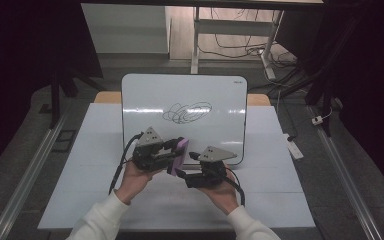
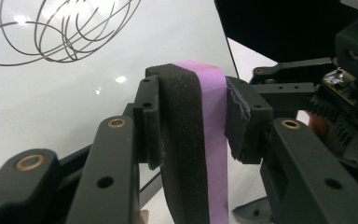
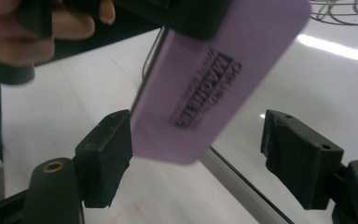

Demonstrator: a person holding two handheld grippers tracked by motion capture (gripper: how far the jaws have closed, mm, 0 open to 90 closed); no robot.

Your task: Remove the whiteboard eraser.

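eraser [image 2: 200,140]: purple top with a black foam pad, clamped between the left gripper's [image 2: 193,112] jaws, held above the near edge of the whiteboard [image 1: 180,95]
grip: one pad presses the foam face, the other the purple face; the jaws stand narrow around its thickness
axis: in the high view the eraser [image 1: 178,156] stands on edge, its long side running from the board towards the person, tilted a little; it juts out past the left jaws towards the right gripper [image 1: 186,165]
right gripper: jaws wide apart, nothing pressed between them; in its own view the eraser's near end [image 3: 214,79] hangs between and ahead of the jaws [image 3: 209,154], just beside one pad; whether it touches cannot be told
left gripper view: shows the layered edge, foam beside purple, and the scribble [image 2: 60,32] on the board behind
right gripper view: shows the flat purple face with black print, blurred; fingers [image 3: 37,28] of the left hand at the upper corner
high view: both hands near together over the table [image 1: 280,195], scribble [image 1: 187,112] mid-board, well apart from the eraser
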